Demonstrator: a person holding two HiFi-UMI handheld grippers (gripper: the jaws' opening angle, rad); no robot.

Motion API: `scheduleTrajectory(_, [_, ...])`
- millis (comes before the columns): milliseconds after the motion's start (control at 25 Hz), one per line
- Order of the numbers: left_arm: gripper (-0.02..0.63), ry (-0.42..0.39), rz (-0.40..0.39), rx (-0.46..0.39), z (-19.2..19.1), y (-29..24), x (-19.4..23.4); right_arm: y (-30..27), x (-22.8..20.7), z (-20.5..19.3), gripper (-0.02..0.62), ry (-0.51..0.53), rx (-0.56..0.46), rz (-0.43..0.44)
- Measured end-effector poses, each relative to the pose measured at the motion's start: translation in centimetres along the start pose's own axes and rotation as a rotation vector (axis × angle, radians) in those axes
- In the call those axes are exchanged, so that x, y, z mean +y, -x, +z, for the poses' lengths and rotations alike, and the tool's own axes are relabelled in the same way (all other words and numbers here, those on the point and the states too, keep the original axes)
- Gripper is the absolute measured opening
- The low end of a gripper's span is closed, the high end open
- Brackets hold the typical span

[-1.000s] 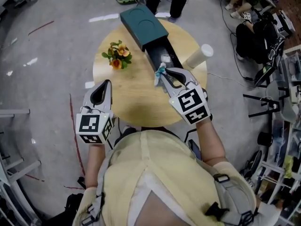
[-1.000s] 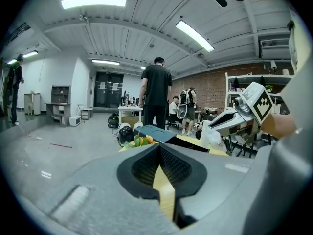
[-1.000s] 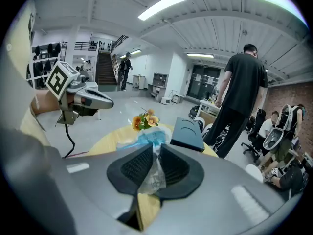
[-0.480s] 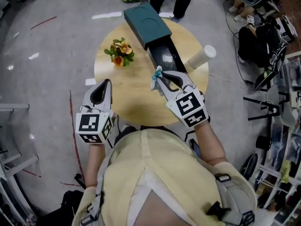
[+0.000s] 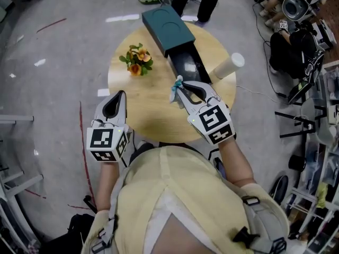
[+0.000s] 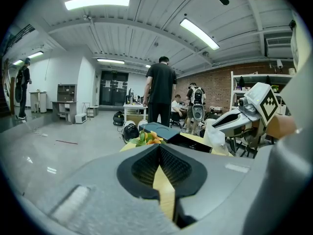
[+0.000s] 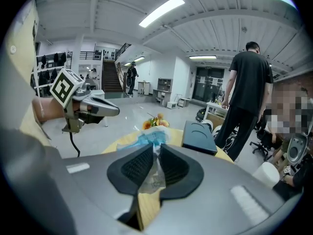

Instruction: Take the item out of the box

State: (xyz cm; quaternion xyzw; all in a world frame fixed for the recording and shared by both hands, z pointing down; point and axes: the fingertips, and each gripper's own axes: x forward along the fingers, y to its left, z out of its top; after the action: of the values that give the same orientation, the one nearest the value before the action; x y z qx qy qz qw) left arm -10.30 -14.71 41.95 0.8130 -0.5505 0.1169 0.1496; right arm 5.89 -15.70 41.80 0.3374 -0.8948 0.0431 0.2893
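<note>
Item [image 7: 152, 153] is a small clear packet with a blue end. We've got it pinched in the right gripper [image 5: 181, 88]; the pads press on the plastic and the blue end sticks out past the tips. In the head view the item [image 5: 176, 82] is out of the box and sits over the tabletop, just beside the near end of the open drawer [image 5: 187, 63]. We can't tell how high it is above the wood.

The box [image 5: 168, 23] is a dark teal sleeve at the far edge of the round wooden table [image 5: 153, 112], with its black drawer slid out toward us.

The left gripper [image 5: 119, 95] is over the near left edge of the table, well apart from the box. Its jaws are pressed together at the tips with nothing between them.

Also on the table are a small flower bunch [image 5: 137, 61] left of the box and a white cup [image 5: 227, 66] right of the drawer.
</note>
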Motion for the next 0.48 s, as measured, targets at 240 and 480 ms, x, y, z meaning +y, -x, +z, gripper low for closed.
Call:
scheduleTrajectory(240, [0.002, 0.006, 0.015, -0.011, 0.22, -0.13, 0.21, -0.12, -0.12, 0.25, 0.052, -0.004, -0.014, -0.001])
scheduleTrajectory(480, [0.002, 0.019, 0.032, -0.033, 0.82, 0.12, 0.24, 0.04, 0.02, 0.66, 0.052, 0.013, -0.022, 0.005])
